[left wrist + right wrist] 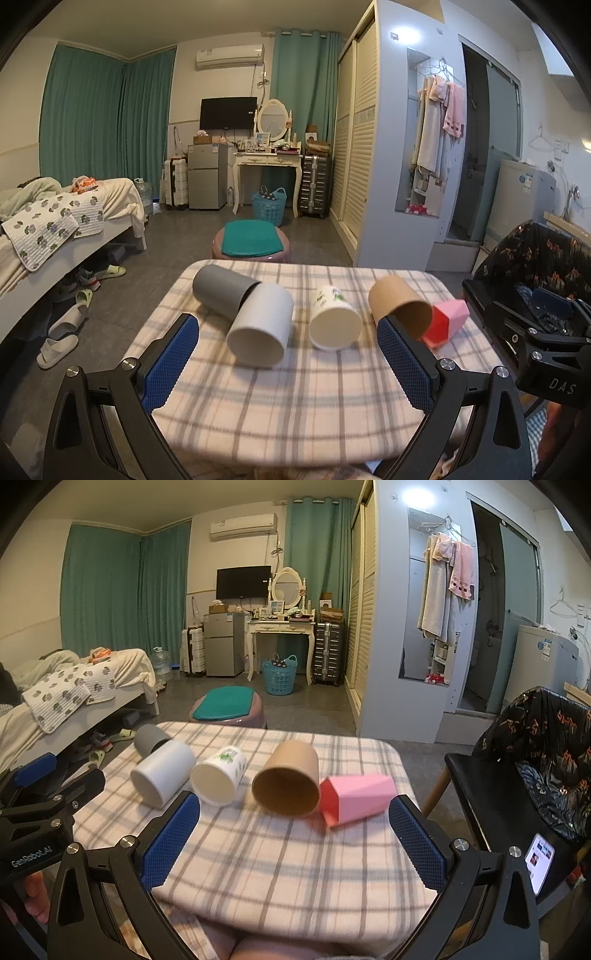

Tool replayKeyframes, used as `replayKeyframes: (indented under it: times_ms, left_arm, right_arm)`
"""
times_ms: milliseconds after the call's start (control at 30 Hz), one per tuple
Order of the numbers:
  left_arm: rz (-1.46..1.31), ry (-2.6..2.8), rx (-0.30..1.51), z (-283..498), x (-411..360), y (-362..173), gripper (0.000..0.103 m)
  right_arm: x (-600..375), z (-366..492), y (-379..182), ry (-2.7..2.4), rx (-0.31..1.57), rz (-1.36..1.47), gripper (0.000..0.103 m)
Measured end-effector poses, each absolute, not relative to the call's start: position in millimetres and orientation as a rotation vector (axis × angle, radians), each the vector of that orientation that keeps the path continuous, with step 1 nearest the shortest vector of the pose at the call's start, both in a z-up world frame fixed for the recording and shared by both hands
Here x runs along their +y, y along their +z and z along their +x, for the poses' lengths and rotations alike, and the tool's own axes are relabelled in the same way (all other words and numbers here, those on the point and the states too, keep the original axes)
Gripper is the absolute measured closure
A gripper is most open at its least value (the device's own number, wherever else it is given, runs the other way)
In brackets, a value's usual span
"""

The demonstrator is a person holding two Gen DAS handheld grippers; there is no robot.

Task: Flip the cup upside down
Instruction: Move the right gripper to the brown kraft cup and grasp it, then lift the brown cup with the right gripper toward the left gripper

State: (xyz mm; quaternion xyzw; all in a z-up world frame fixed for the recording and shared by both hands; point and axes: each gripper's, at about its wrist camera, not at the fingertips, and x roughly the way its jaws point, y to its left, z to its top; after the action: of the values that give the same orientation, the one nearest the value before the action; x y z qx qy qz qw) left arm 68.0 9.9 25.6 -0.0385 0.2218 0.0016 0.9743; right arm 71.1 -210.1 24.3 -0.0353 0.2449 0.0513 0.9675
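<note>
Several cups lie on their sides in a row on the plaid-covered table [288, 406], mouths toward me: a dark grey cup [221, 295], a light grey cup [260, 326], a white printed cup [332, 319], a brown cup [399, 306] and a pink faceted cup [447, 321]. In the right wrist view they are the dark grey [149, 738], light grey [162, 771], white [219, 775], brown [288, 782] and pink [354, 797] cups. My left gripper [288, 350] is open and empty, short of the cups. My right gripper [295, 827] is open and empty, short of the brown and pink cups.
A black chair with a dark patterned bag [535, 760] stands right of the table, with a lit phone [539, 860] on it. A pink stool with a green cushion [251, 240] stands beyond the table. A bed [55, 229] is at the left, with shoes on the floor.
</note>
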Motion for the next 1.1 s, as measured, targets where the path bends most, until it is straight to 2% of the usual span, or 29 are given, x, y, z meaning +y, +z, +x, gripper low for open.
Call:
replayKeyframes:
  times_ms: [233,500,567,633,700,1100]
  left_arm:
    - [-0.078,0.005,0.502,114.7,20.7,20.4,0.003]
    - [-0.071,-0.008,0.575,150.4,28.4,-3.1,0.003]
    - [-0.069,-0.014,0.589,154.1,29.4,-8.4,0.003]
    - [-0.068,-0.02,0.604,157.1,31.0,-14.2,0.003]
    - [-0.071,-0.022,0.617,160.6,32.8,-18.8,0.003]
    - [-0.092,-0.036,0.626,165.6,38.1,-22.0,0.003]
  right_arm:
    - [-200.4,125.8,22.8,0.089,0.558,-0.081,0.0]
    - [-183.5,195.6,-15.2,0.089,0.683,-0.11,0.0]
    - [-181.1,208.1,-26.2,0.085,0.709,-0.115,0.002]
    - [-177.6,220.2,-38.6,0.08,0.752,-0.127,0.014]
    - [-176.3,227.1,-47.3,0.081,0.782,-0.127,0.018]
    - [-163.6,238.9,-59.1,0.038,0.81,-0.208,0.021]
